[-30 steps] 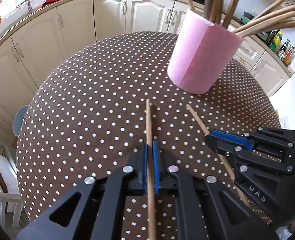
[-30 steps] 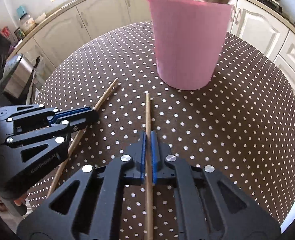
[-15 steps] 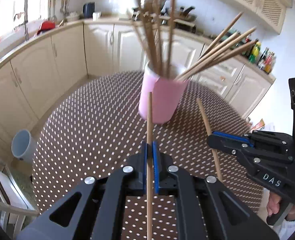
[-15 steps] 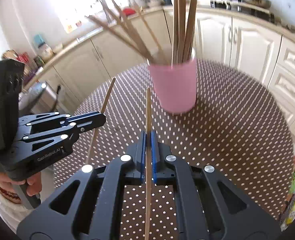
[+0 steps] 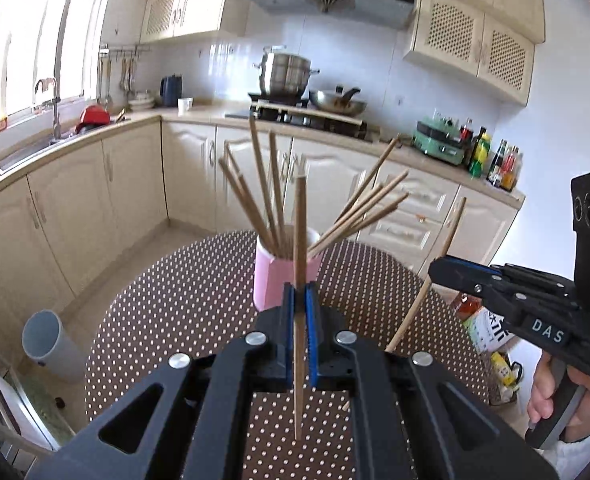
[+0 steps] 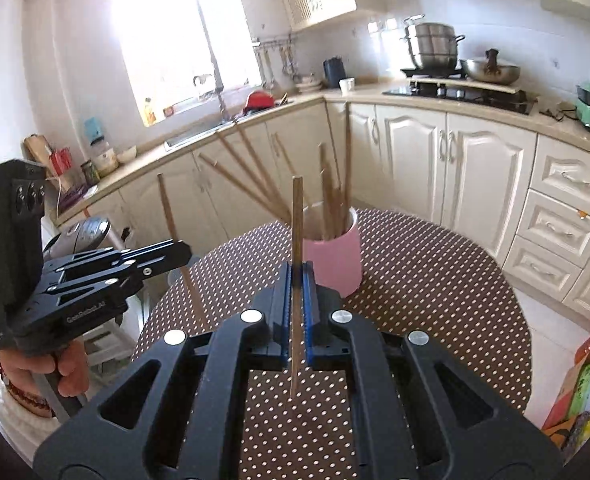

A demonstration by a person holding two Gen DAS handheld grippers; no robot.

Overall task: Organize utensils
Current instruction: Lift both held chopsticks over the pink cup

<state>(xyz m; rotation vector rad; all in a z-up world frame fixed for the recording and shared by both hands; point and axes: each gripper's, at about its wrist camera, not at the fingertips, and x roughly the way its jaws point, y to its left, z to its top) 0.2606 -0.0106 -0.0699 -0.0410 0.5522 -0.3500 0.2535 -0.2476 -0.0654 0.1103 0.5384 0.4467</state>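
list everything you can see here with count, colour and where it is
table: one, brown cloth with white dots, centre
cup: one, pink, on the table
chopsticks in cup: a bunch, count unclear, wooden, fanned out
held chopsticks: two, wooden, one in the left gripper, one in the right
steamer pot: one, steel, on the stove
wok: one, steel, beside the pot
kettle: one, dark blue, counter
bottles: several, mixed colours, counter end
bin: one, grey, floor
left gripper: black, blue jaws, shut on a chopstick
right gripper: same, shut on a chopstick
hands: two, on the grips
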